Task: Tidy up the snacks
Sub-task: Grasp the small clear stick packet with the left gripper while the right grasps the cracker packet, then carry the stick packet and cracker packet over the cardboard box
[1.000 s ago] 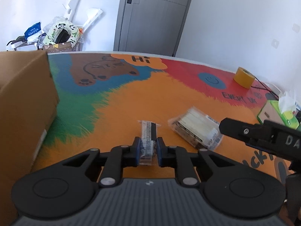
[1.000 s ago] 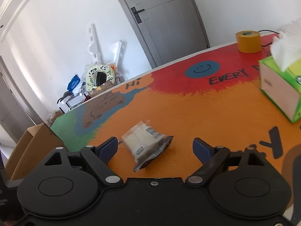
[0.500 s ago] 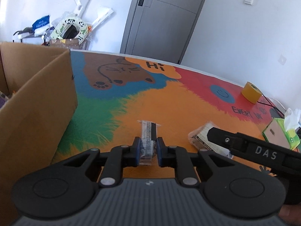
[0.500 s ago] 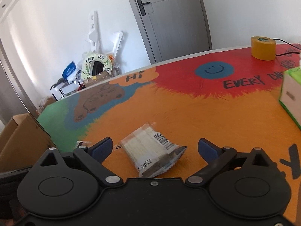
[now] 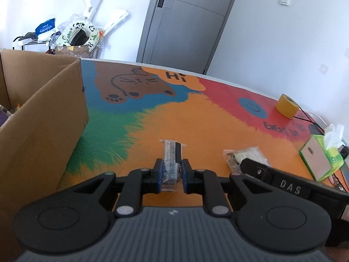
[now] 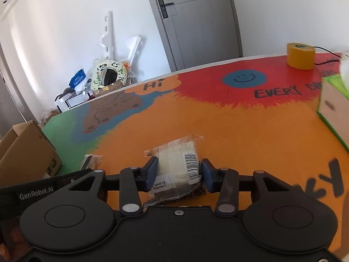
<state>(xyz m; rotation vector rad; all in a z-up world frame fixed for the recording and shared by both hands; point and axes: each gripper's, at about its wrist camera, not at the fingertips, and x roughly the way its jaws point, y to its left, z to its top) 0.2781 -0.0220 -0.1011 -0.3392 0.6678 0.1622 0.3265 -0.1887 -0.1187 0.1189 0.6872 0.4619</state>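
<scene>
Right claw (image 6: 177, 175) is closing around the wafer pack (image 6: 176, 163) at frame centre; slippery film could be squeezed out. Left claw (image 5: 172, 172) is clamped on a bar (image 5: 172, 157).

Yellow tape roll (image 6: 301, 55) sits at the far red end of the colourful mat (image 5: 196, 118), w/ a green tissue box (image 5: 320, 160) nearer. Grey door (image 6: 196, 21) behind; clutter (image 5: 76, 35) by the wall, prob. bags etc.

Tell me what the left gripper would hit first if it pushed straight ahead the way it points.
Probably the bare table. The left gripper, shut on a slim snack pack, tilts down at open orange surface; the cardboard box sits off to its left. Depth is uncertain.
</scene>
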